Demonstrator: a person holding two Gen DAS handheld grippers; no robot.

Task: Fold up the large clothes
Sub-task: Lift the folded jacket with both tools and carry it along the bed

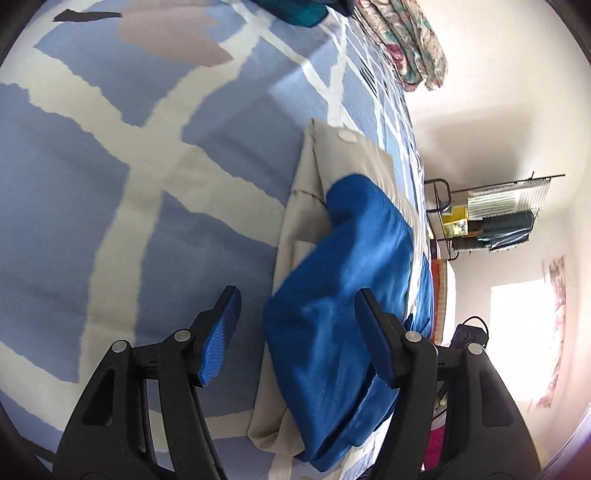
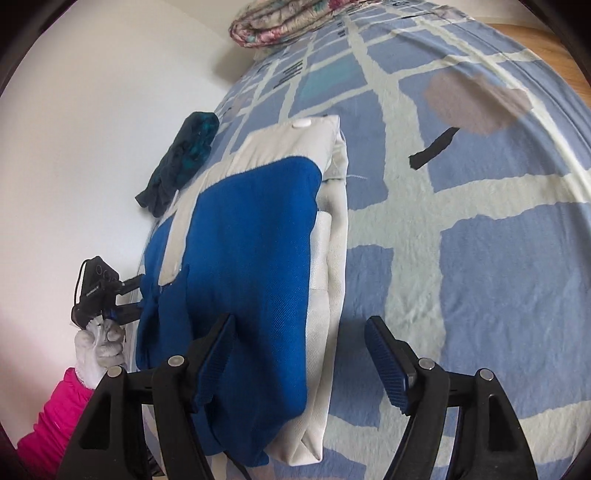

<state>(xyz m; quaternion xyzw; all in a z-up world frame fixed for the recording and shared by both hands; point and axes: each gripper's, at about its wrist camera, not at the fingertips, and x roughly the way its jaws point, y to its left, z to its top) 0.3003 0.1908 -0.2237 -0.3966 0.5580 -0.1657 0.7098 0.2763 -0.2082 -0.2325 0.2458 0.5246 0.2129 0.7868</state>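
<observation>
While both the left gripper [image 1: 295, 332] and right gripper [image 2: 299, 354] hover wide open, holding nothing, the blue-and-cream garment [image 2: 258, 258] lies folded compact on the bed [image 2: 480, 258]; looks mostly done, maybe one fold left.

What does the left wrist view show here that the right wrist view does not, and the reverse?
Left wrist only: a metal rack against the wall, a bright window and the open left gripper.

Right wrist only: the gloved left hand, a pink sleeve and the open right gripper.

Both: the blue and beige garment on the blue patterned bedsheet, the dark teal cloth and the floral bundle.
</observation>
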